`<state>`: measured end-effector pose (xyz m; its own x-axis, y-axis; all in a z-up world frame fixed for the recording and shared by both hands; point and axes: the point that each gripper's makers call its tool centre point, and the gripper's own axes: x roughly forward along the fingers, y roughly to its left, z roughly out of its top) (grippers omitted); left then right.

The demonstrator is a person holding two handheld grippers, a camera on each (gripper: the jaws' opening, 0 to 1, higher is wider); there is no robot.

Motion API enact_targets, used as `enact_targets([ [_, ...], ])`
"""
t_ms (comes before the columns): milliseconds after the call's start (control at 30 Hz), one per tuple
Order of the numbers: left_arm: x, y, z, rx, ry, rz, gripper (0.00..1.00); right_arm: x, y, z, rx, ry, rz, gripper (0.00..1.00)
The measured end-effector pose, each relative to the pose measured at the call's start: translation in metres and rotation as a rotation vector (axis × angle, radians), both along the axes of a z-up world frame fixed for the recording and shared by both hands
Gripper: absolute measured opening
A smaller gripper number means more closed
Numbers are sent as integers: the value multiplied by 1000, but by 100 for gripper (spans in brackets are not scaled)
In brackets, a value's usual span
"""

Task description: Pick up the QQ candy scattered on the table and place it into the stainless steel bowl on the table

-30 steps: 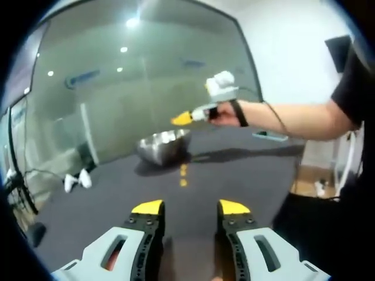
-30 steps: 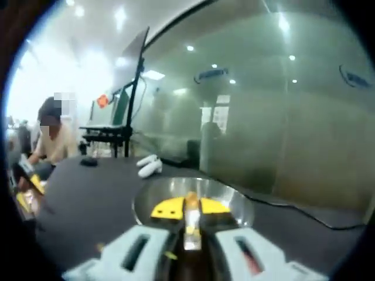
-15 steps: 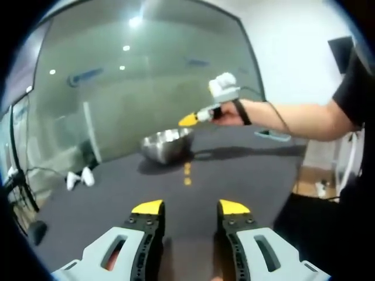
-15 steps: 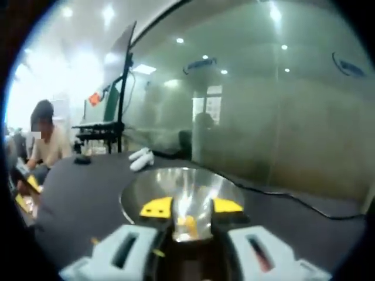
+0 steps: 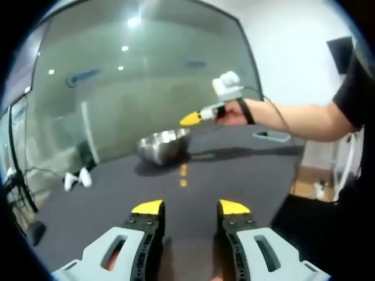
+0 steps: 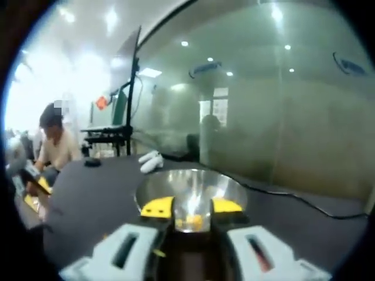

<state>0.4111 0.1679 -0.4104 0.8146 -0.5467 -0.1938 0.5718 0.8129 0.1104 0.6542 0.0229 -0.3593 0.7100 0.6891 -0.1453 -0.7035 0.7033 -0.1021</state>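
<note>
the candy has dropped from the right gripper (image 6: 190, 206), whose jaws are now standing apart over the steel bowl (image 6: 234, 190); two candies (image 5: 183, 174) are lying lengthwise ahead of the left gripper (image 5: 190, 206), open and nearer them

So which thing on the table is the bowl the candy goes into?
On the dark table, look toward the glass wall. The bowl sits near that far edge, under the right gripper. It is the one shiny round metal thing there; the candies before it are small and yellow.
</note>
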Motion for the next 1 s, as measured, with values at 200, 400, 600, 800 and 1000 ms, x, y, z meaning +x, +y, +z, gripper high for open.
enact_targets([
  [200, 2, 4, -1, 33, -14, 11, 37, -28, -9, -4, 10, -9, 58, 21],
  [400, 1, 5, -1, 28, -18, 9, 37, -59, -21, -32, 12, 36, 115, 20],
  [600, 2, 8, -1, 30, -26, 18, 34, -96, -20, -49, 17, 58, 174, 21],
  [800, -2, 7, 4, 4, -26, 3, 34, -107, -14, -69, -55, 68, 213, 21],
  [1000, -2, 5, 6, 19, -29, 0, 35, -103, -4, -78, -47, 90, 231, 21],
])
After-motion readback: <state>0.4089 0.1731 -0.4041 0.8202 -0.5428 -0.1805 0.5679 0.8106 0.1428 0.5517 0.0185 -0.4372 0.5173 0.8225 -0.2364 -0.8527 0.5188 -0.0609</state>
